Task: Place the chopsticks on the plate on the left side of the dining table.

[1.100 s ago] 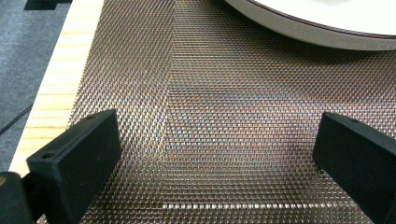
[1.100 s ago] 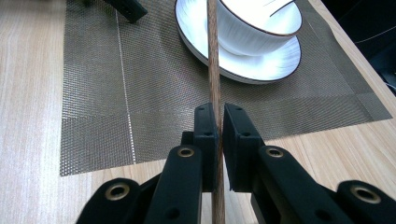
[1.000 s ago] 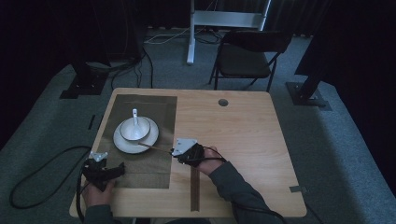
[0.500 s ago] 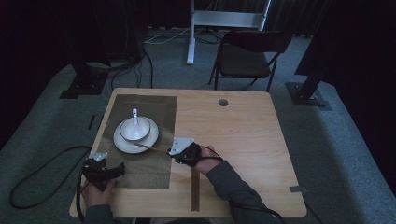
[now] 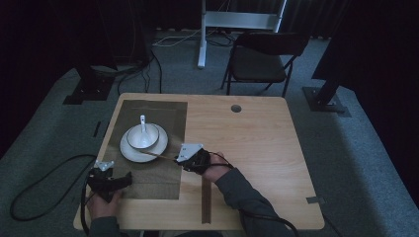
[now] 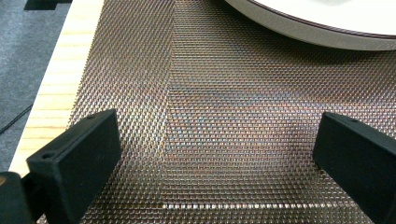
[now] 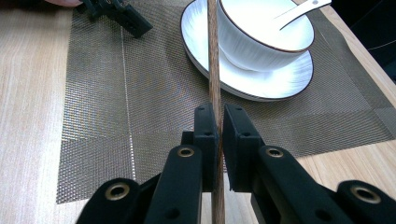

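Note:
A white bowl (image 5: 143,137) with a white spoon (image 5: 142,122) in it stands on a white plate (image 5: 129,152), on a woven bronze placemat (image 5: 158,180). My right gripper (image 5: 180,159) is at the mat's right edge. It is shut on a thin brown wooden chopstick (image 5: 157,155) whose far end reaches the plate's near rim. In the right gripper view the chopstick (image 7: 214,70) runs up from between the jaws of the right gripper (image 7: 219,122), past the bowl (image 7: 261,37). My left gripper (image 5: 126,178) rests at the mat's near-left corner, open over bare mat (image 6: 210,93), the plate (image 6: 317,33) just ahead.
A dark brown strip (image 5: 206,197) lies on the wooden table (image 5: 257,148) near the front edge. A round cable hole (image 5: 236,108) is at the back. A black chair (image 5: 259,61) and stand bases sit on the carpet beyond. A cable (image 5: 44,182) trails left.
My right gripper has crept left toward the plate with the chopstick, whose tip now reaches the plate's rim. The left gripper has stayed put.

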A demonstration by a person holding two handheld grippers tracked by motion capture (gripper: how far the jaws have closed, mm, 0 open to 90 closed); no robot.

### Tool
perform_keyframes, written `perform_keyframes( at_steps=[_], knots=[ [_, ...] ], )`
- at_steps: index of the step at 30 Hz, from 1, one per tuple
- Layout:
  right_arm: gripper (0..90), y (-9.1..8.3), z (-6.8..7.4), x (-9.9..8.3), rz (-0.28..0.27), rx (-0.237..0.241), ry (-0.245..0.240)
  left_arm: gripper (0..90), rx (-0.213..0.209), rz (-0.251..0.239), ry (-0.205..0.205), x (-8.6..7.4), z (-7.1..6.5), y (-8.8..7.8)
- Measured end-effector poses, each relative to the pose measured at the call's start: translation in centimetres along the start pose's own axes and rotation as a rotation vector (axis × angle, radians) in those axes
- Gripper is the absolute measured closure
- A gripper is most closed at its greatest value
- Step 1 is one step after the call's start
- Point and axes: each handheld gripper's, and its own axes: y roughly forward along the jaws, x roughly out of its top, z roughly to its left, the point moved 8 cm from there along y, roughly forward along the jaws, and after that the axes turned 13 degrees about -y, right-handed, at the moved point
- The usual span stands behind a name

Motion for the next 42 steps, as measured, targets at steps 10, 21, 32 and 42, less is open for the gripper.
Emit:
perform_keyframes(
  at_steps=[10, 21, 32, 42],
  knots=[
    [84.5, 0.5, 0.0, 0.2, -0.001, 0.009, -0.002, 1.4, 0.0, -0.001, -0.002, 0.0, 0.0, 0.0],
    [84.5, 0.8, -0.2, 0.6, -0.001, 0.012, -0.009, 1.4, 0.0, 0.001, -0.001, 0.0, 0.0, 0.0],
    [84.5, 1.2, -0.2, 1.2, -0.006, 0.022, -0.02, 1.5, 0.0, 0.001, 0.0, 0.0, 0.0, 0.0],
    [84.5, 1.8, 0.0, 1.5, -0.002, 0.037, -0.027, 1.4, 0.0, 0.001, -0.001, 0.0, 0.0, 0.0]
  ],
)
